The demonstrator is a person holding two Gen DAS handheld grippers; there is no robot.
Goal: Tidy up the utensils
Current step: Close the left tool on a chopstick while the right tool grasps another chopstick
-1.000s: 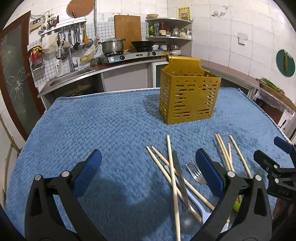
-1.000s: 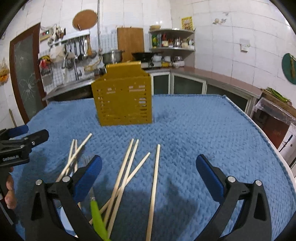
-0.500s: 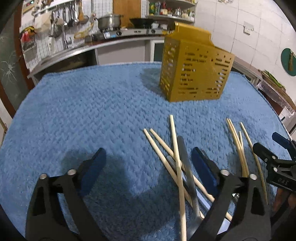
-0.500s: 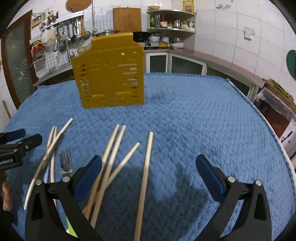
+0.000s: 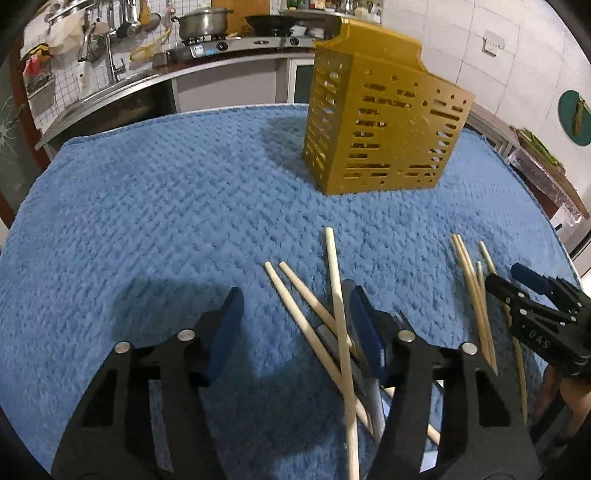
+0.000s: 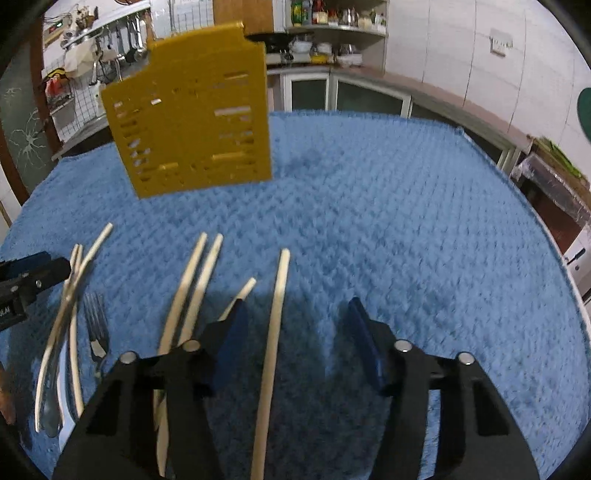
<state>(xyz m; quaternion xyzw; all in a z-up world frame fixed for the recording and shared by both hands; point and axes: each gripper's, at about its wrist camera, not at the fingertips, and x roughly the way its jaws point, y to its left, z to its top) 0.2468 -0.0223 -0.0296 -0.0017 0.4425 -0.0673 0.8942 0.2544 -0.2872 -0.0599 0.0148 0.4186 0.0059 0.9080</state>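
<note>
A: Lying loose on the blue towel are wooden chopsticks in two bunches; crossed ones mid-bench w/ a grey-handled utensil under them; another bunch off to the right side of the left view.

B: Fork?

A: Fork sits among the left bunch in the right view, tines pointing away; a metal spoon bowl shows near the frame's low edge, partly hid by sticks.

B: Holder?

A: Yellow slotted holder stands upright on the towel, well apart from the sticks, nearer the kitchen counter side.

B: Jaws?

A: Left gripper: jaws abt half open, have just been closing; nothing b/w them but towel; its right pad is just beside the crossed sticks, touching or not, can't tell. Right gripper: jaws abt half open too, just been closing; one single chopstick lies b/w them nearer the left pad, not pinched.

B: Anything else?

A: Pot on the stove behind.
</note>
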